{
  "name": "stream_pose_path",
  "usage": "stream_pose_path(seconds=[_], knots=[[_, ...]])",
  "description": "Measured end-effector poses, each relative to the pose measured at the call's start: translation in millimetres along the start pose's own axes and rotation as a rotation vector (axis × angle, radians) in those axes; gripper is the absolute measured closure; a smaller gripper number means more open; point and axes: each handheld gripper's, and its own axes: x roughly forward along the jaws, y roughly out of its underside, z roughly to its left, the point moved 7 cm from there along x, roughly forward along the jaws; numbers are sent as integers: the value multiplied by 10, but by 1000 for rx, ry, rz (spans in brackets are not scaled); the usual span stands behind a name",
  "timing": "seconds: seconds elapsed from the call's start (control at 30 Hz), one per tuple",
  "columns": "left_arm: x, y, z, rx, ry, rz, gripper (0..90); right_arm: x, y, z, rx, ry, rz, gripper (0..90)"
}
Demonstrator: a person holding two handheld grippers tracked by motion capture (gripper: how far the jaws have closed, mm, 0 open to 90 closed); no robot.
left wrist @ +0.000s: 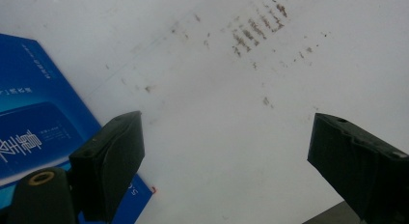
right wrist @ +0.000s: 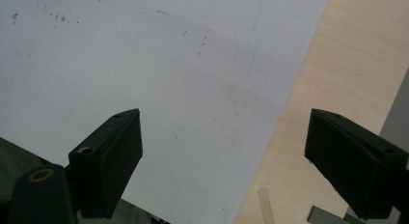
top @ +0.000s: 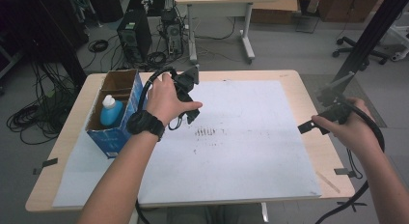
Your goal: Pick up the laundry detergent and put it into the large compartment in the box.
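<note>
An open blue cardboard box [top: 113, 137] stands at the table's left, and a blue bottle with a white cap [top: 111, 110] is upright inside it. My left gripper [top: 190, 110] hovers just right of the box, over the white sheet [top: 241, 151]. In the left gripper view, that gripper [left wrist: 226, 127] is open with nothing between its jaws; the box's blue side [left wrist: 34, 122] lies at the left and brown smudges [left wrist: 255, 28] lie ahead. My right gripper [top: 308, 126] is at the sheet's right edge. It [right wrist: 225, 120] is open and empty, above the sheet [right wrist: 169, 64] and the bare wooden table [right wrist: 357, 64].
Brown smudges [top: 206, 132] mark the sheet's middle. Small dark tape pieces [top: 343, 171] sit near the table's right and left edges. Beyond the table, a computer tower [top: 134, 35], loose cables, a desk and an office chair stand on the floor.
</note>
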Motion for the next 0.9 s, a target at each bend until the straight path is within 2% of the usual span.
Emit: stream_pose_path(seconds=[0.43, 0.9], knots=[[32, -53, -74, 16, -1, -5, 130, 21, 5, -63, 0, -5, 1, 131], [24, -59, -129, 25, 1, -8, 131, -6, 59, -70, 6, -4, -3, 131]])
